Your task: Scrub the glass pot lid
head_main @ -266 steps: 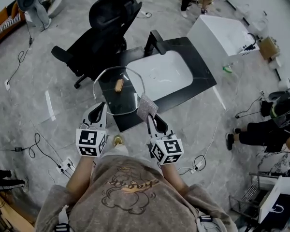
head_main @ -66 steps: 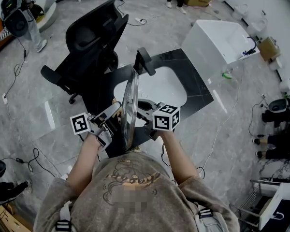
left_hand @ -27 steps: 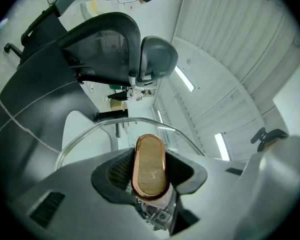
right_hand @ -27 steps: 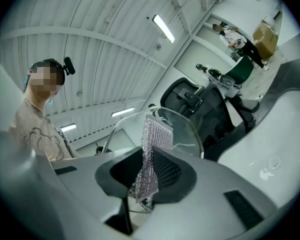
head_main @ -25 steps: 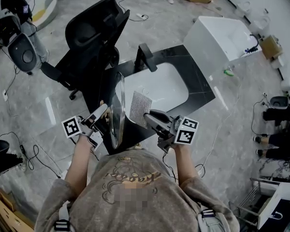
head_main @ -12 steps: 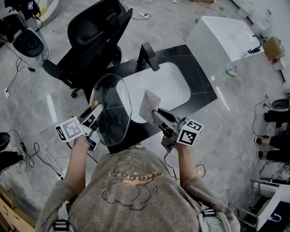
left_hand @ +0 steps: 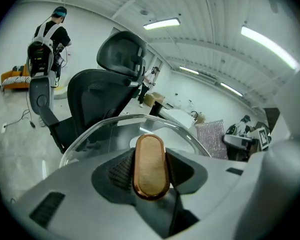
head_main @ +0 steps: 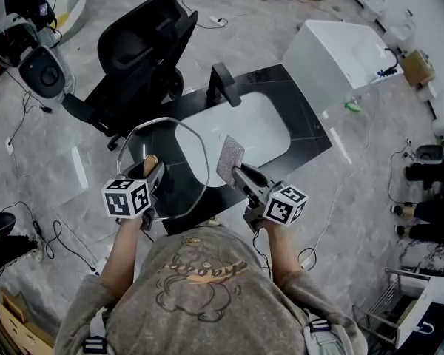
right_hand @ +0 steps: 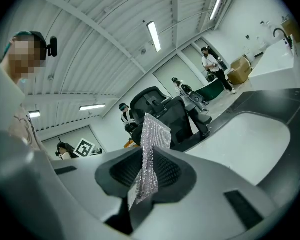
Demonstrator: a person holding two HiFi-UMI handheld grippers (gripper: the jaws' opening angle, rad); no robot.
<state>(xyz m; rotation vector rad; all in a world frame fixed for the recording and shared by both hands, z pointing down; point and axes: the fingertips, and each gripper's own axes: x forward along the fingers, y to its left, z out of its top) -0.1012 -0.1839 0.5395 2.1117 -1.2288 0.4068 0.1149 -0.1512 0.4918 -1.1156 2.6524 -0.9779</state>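
Observation:
The round glass pot lid (head_main: 183,148) hangs over the near left part of the sink counter, its face turned up toward the head view. My left gripper (head_main: 152,171) is shut on the lid's copper-coloured knob (head_main: 149,162). In the left gripper view the knob (left_hand: 150,166) stands between the jaws, with the lid's rim (left_hand: 122,120) arching behind it. My right gripper (head_main: 240,174) is shut on a silver scrub cloth (head_main: 229,156), held upright just right of the lid and apart from it. The cloth (right_hand: 150,151) rises from between the jaws in the right gripper view.
A black counter (head_main: 303,135) with a white basin (head_main: 248,128) and a black faucet (head_main: 223,86) lies under both grippers. A black office chair (head_main: 140,50) stands behind it, and a white box (head_main: 340,50) at the right. Cables run over the grey floor.
The lid has turned from edge-on to face-up as my left gripper rolled and sank a little. My right gripper with the cloth has shifted slightly and stays beside the lid.

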